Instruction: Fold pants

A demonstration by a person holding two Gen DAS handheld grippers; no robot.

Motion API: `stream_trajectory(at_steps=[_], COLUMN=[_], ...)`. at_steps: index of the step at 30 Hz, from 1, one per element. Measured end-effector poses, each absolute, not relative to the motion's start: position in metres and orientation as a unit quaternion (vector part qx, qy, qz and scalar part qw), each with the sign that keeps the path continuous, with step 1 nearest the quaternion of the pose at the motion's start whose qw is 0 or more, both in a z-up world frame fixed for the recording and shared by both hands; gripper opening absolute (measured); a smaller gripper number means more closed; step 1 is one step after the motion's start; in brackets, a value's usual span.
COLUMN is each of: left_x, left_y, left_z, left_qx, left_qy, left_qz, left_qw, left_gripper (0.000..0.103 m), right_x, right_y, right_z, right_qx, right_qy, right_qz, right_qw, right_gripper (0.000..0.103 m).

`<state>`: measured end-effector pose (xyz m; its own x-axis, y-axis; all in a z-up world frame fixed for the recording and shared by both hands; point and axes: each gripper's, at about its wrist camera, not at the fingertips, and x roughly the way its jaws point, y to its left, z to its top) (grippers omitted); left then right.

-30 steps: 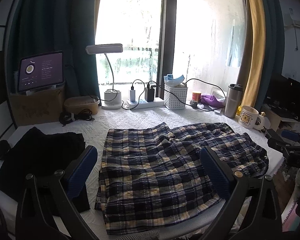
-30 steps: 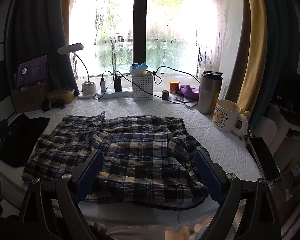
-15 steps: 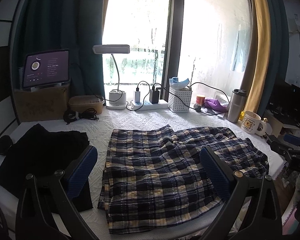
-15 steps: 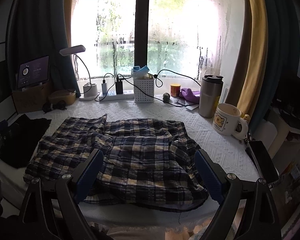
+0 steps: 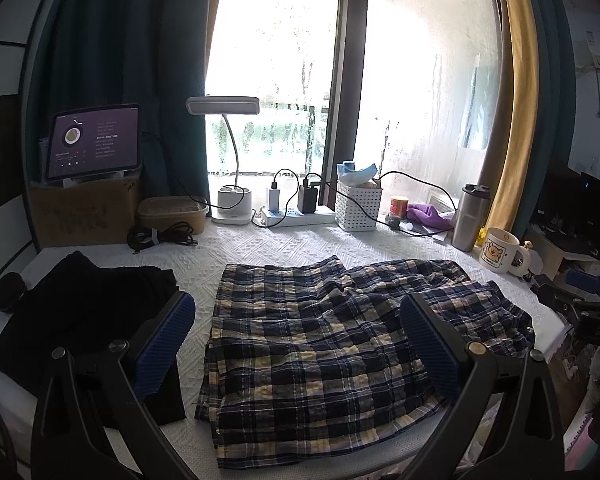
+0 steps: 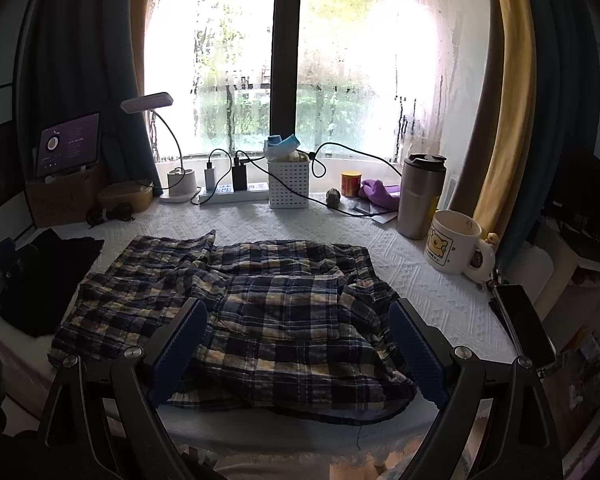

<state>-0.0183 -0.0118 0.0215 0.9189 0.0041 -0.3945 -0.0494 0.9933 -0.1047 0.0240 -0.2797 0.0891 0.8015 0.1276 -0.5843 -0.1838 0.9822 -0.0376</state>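
Navy, white and yellow plaid pants (image 5: 320,332) (image 6: 268,312) lie rumpled and spread across the white textured table cover (image 5: 268,244) (image 6: 420,292). My left gripper (image 5: 296,344) hovers open above their near left part, nothing between its blue pads. My right gripper (image 6: 296,340) is open too, held above the near edge of the pants, empty. The right gripper's body shows at the far right of the left wrist view, off the table edge.
A black garment (image 5: 72,312) lies left of the pants. Along the window stand a lamp (image 5: 228,152), power strip (image 5: 296,216), white basket (image 5: 358,204), steel tumbler (image 6: 420,196) and bear mug (image 6: 454,242). A tablet (image 5: 94,140) sits on a cardboard box. A phone (image 6: 522,324) lies at the right edge.
Both grippers have drawn back and risen slightly from the pants, staying open. The pants have not moved.
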Motion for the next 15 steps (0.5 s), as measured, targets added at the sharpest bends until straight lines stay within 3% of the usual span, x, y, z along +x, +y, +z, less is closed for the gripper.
stream_trajectory(at_steps=[15], left_x=[-0.0209], left_y=[-0.014], left_z=[0.0233], left_qx=[-0.055], left_qy=[0.197], left_qz=[0.012], left_qw=[0.979], left_gripper=[0.101], right_x=[0.0232], right_y=[-0.2804], right_z=[0.0899], right_qx=[-0.046], right_qy=[0.303], right_qz=[0.082], right_qw=[0.948], right_gripper=[0.093])
